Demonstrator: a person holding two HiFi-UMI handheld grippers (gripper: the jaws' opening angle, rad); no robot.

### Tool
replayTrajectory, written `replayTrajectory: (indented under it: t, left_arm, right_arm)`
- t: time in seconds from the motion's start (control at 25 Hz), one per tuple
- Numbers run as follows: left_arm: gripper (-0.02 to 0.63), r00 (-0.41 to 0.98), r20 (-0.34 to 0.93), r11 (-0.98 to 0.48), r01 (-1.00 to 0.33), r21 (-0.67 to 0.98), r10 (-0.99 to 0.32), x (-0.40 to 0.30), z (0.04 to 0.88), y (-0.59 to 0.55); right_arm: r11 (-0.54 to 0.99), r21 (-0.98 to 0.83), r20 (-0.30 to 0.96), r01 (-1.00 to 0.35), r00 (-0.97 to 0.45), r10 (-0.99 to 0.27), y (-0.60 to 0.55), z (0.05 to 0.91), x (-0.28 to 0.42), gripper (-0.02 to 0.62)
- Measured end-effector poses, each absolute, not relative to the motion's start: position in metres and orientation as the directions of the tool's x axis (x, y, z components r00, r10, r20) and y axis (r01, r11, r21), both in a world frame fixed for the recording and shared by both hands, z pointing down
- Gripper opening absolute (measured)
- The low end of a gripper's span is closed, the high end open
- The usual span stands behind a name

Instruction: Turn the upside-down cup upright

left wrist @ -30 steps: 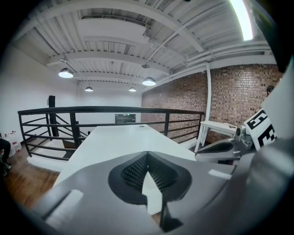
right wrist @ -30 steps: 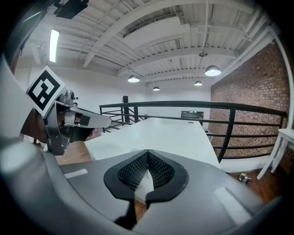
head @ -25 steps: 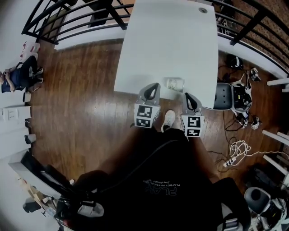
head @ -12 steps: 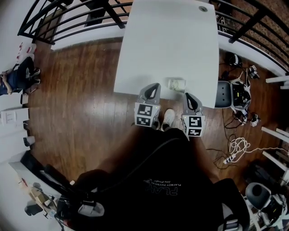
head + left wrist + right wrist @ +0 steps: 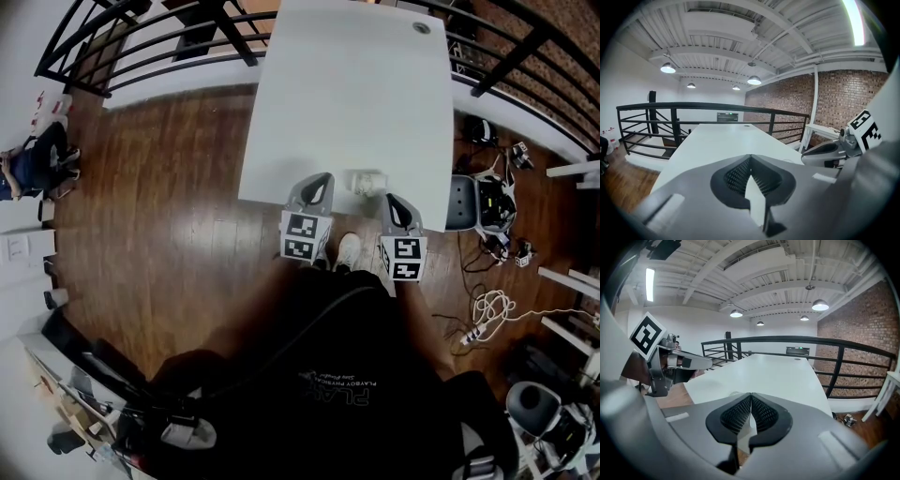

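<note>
A small pale cup [image 5: 367, 181] stands on the white table [image 5: 347, 84], close to its front edge. Which way up it is does not show. My left gripper [image 5: 322, 178] hovers just left of it and my right gripper [image 5: 393, 199] just right of it, both apart from the cup. In the left gripper view the left gripper [image 5: 750, 158] is shut with nothing between its pads, and the right gripper [image 5: 806, 158] shows at the side. In the right gripper view the right gripper [image 5: 751, 394] is shut and empty. The jaw bodies hide the cup in both gripper views.
A black railing [image 5: 159, 42] runs round the far side of the table. A grey chair [image 5: 461, 202] stands at the table's right, with cables and a power strip [image 5: 487, 314] on the wooden floor. A shoe [image 5: 349, 248] is under the front edge.
The left gripper has crept slightly forward over the table's front edge. The right gripper and the cup have kept their places.
</note>
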State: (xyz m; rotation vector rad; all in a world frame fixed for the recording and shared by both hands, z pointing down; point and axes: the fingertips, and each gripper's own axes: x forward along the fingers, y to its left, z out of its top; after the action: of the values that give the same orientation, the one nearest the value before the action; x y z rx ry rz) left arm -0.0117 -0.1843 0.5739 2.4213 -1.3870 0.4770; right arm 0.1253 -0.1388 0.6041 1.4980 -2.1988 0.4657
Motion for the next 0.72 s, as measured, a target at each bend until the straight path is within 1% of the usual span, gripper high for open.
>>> replayTrajectory:
  t: [0.48,0.72]
  left_arm:
    - [0.0,0.493,0.433,-0.504,-0.858,0.1,-0.754,-0.0139,0.5757,-0.1877]
    - [0.0,0.499,0.431,-0.51,-0.854,0.098,-0.752,-0.0135,0.5742,-0.1899]
  right_arm:
    - [0.361,-0.044,0.559,-0.932,-0.322,-0.764,-0.1418,0.6074,0.1257,0.048]
    - [0.375,-0.088,0.586,-0.923,-0.352,-0.73,-0.1432,0.6135,0.1277,0.066]
